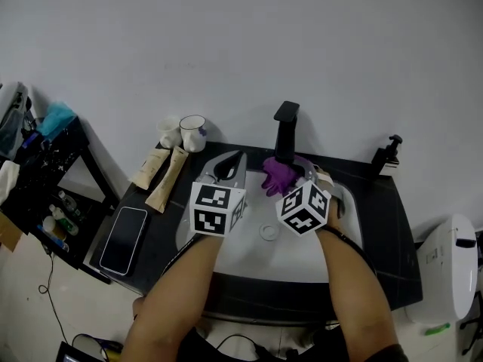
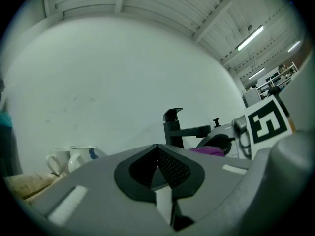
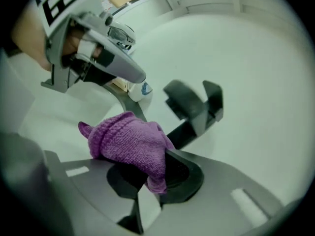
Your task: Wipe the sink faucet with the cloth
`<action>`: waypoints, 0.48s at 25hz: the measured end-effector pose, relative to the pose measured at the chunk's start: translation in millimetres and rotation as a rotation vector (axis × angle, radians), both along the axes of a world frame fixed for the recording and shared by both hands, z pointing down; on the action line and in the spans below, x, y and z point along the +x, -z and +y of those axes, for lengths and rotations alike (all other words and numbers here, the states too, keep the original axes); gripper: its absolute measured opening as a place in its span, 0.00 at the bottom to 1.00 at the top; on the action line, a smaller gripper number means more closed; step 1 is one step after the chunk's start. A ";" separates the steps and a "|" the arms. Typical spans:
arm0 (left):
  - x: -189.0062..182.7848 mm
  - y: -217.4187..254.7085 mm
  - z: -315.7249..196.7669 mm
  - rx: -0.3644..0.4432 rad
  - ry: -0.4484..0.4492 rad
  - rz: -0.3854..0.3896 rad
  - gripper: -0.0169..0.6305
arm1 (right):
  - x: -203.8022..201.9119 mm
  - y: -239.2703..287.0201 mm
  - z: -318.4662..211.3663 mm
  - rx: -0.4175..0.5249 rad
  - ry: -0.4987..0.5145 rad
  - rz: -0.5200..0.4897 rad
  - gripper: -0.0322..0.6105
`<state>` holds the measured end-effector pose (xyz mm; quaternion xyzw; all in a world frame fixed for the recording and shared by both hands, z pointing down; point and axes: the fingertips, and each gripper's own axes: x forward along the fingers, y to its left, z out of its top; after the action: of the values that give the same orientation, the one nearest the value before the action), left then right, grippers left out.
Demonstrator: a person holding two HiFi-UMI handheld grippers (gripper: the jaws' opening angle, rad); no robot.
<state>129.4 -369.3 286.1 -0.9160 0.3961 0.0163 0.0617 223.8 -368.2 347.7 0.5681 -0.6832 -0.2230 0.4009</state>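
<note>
Purple cloth [image 3: 129, 142], pinched by its edge in the right gripper [image 3: 156, 175] fingers, could slip free against the faucet [image 3: 194, 109] at frame centre; left gripper [image 2: 158, 170] fingers rest together, empty.

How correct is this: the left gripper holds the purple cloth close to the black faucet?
Only the side is wrong. The right gripper holds the purple cloth close to the black faucet; the right gripper view shows its jaws closed on it. The left gripper is shut on nothing.

All three views toward faucet [image 1: 285, 130]
</note>
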 end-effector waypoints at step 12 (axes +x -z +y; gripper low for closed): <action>3.1 1.8 -0.8 -0.011 -0.013 0.029 0.05 | 78.8 137.1 -8.2 0.225 -0.115 0.130 0.13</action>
<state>132.6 -370.1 284.3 -0.9185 0.3911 0.0279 0.0508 302.6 -376.4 210.6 0.6320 -0.5929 -0.3114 0.3901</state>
